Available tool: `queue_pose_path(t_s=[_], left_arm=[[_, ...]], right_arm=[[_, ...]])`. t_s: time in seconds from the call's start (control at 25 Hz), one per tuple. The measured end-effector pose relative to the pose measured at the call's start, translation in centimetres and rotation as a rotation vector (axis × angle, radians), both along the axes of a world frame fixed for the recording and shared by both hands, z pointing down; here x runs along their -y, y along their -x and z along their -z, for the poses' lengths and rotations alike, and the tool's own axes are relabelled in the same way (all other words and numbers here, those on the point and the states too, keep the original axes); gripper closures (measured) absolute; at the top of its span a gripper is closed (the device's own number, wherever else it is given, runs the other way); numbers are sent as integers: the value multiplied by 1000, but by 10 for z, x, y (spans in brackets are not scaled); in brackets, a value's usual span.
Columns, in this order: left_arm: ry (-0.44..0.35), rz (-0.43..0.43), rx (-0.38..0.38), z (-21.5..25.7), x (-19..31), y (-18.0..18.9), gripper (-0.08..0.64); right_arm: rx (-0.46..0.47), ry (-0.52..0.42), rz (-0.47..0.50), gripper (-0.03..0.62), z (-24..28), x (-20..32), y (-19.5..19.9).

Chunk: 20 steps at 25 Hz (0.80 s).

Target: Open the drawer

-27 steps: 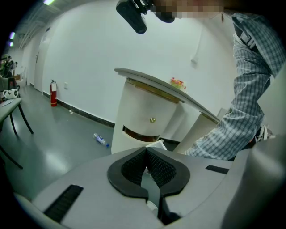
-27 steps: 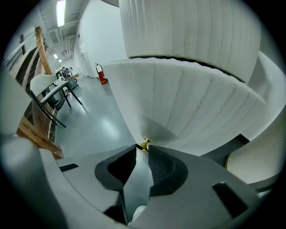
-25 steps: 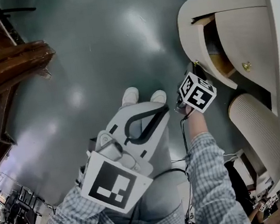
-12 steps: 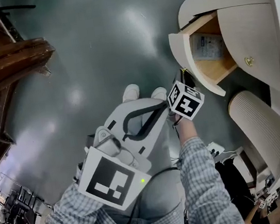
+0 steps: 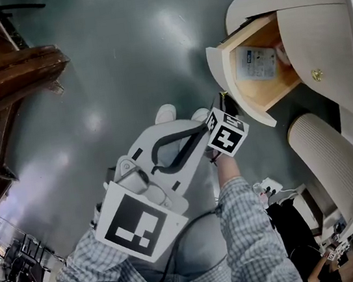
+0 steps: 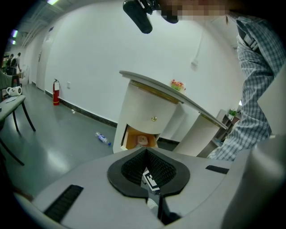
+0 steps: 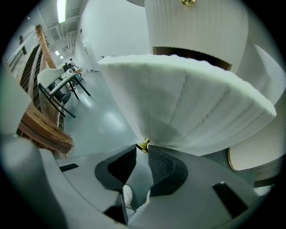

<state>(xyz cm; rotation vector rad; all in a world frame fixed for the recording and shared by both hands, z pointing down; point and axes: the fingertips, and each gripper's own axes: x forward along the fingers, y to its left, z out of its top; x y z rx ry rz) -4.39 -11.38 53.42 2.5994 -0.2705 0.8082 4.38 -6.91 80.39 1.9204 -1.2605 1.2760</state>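
The drawer (image 5: 236, 92) stands pulled out of the pale cabinet (image 5: 318, 30) at the upper right of the head view, with a white packet (image 5: 254, 64) lying inside it. The right gripper (image 7: 143, 151) pinches the drawer's brass knob (image 7: 143, 146) between its jaw tips. Toward the lower left, the left gripper (image 6: 146, 153) has its jaws pressed together on nothing.

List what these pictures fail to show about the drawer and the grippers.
- Head view: the marker cube hides the right gripper's jaws and the knob.
- Head view: the drawer's rear lies under the cabinet; the packet's print is too small to read.
- Right gripper view: the drawer front fills the frame, hiding the inside.
- Left gripper view: the drawer is too small to tell its contents.
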Motion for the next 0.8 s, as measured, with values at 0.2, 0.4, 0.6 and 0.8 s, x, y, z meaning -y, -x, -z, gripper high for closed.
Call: queue_pose_path(t_s=[0.2,0.4,0.6,0.8], left_arm=[[-4,0,-1,1,1,2,557],[-10,0,0,4,3,3,557],[-40,8,2,9,11,5,557],[-68,27,-2,22,21,1,557]], right_arm=[[7,6,-33,511,0,-2,6],[56,-26,-91,505,-2,-7,6],[44,-61,-83,500,12,-8,4],[39,-79,-93,502,31,-15,0]])
